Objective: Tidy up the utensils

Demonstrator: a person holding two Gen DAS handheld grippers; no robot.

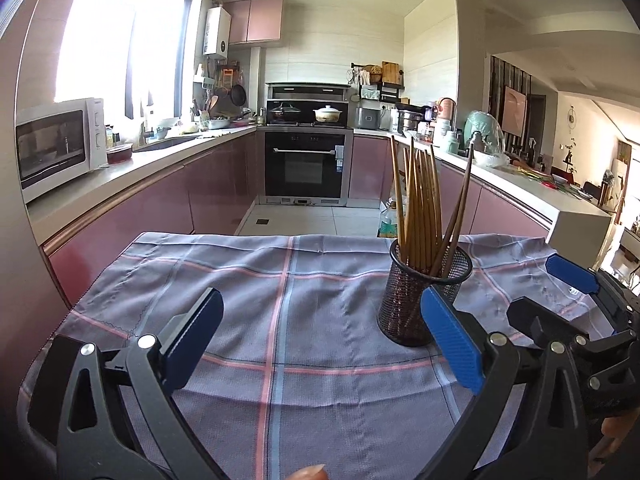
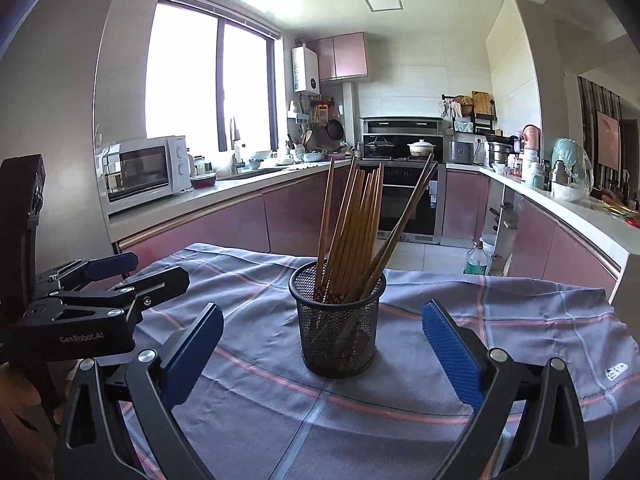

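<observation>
- Mesh cup [image 2: 338, 326] upright on checked cloth [image 2: 500, 332], centre of right wrist view; right of centre in left wrist view [image 1: 424, 296]
- Chopsticks [image 2: 352, 232] standing in cup, long axes near vertical, lower ends down in the mesh, free ends up
- Main bundle leaning slightly toward upper right of right wrist view; two darker sticks [image 2: 404, 224] splayed further, tips toward upper right
- In left wrist view bundle [image 1: 418, 204] near vertical, dark pair [image 1: 460, 208] tilted toward upper right
- Right gripper [image 2: 322, 350] jaws wide apart, nothing clamped; cup seen between blue pads, touching neither
- Left gripper [image 1: 324, 336] jaws wide apart, nothing between but cloth; cup just behind its right pad in frame
- Left gripper also at left edge of right wrist view, right gripper [image 1: 560, 288] at right edge of left wrist view
- Fingertip [image 1: 308, 473] at bottom edge of left wrist view
</observation>
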